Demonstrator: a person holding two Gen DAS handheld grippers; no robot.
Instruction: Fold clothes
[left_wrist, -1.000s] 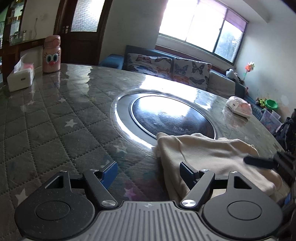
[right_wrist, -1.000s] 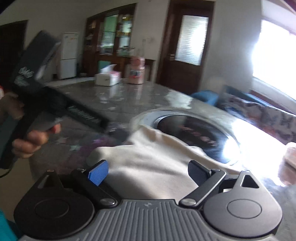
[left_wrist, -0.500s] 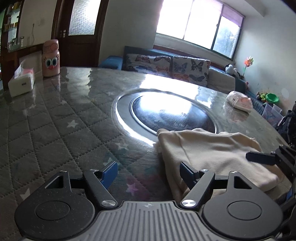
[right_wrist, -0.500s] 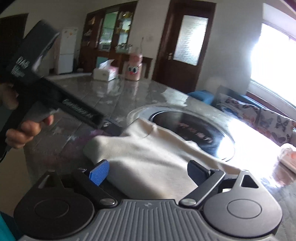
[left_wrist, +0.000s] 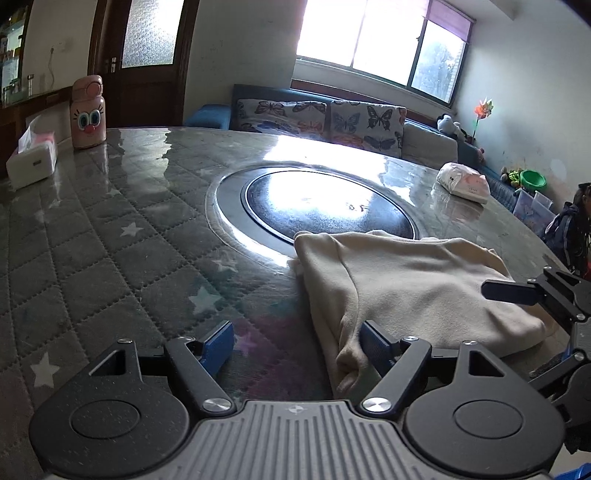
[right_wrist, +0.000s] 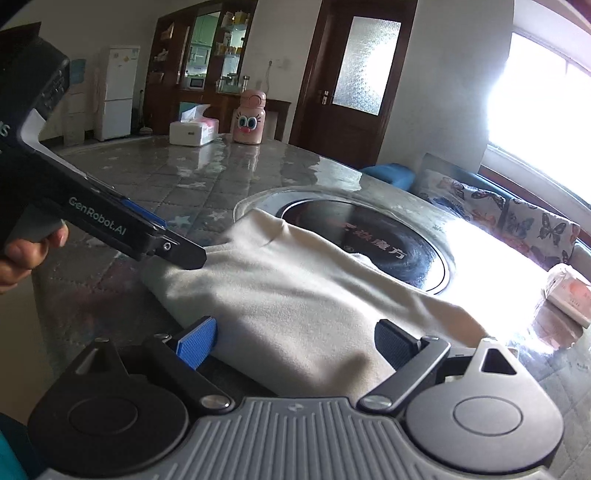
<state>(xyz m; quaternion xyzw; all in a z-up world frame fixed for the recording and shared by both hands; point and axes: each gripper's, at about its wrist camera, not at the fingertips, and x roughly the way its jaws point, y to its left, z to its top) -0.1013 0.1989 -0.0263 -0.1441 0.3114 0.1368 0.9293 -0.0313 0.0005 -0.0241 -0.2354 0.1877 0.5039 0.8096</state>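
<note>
One cream garment (left_wrist: 413, 280) lies between two released claws, left claw (left_wrist: 297, 345) and right claw (right_wrist: 295, 341).

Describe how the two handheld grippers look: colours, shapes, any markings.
Both grippers, left gripper and right gripper, are black, with two round discs, a ribbed grey plate between them and angled linkage arms. One pad is bright blue, the other dark. The left one's black body, in the right wrist view, reads "GenRobot.AI" in white.

Folded garment (left_wrist: 413, 284) on the counter (left_wrist: 110, 236), overlapping the round inset plate (left_wrist: 325, 206); tissue box (left_wrist: 31, 160) beside bottle (left_wrist: 88, 107) at the far left edge.
</note>
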